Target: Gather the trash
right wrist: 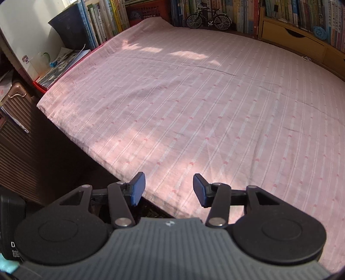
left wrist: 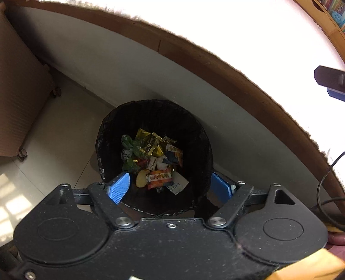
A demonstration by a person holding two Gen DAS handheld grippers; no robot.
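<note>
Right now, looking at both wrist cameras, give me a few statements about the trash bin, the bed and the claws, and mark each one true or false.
1. The left claw hangs over the black-lined trash bin, jaws apart and empty. True.
2. The trash bin holds nothing. False: wrappers and other scraps lie at its bottom.
3. The right claw grips a wrapper. False: its jaws are apart with nothing between them.
4. The right claw faces a bed with a pink striped sheet. True.
5. Litter is scattered across the pink striped sheet. False: no trash shows on it.
6. A model bicycle stands in front of the books beyond the bed. True.
</note>
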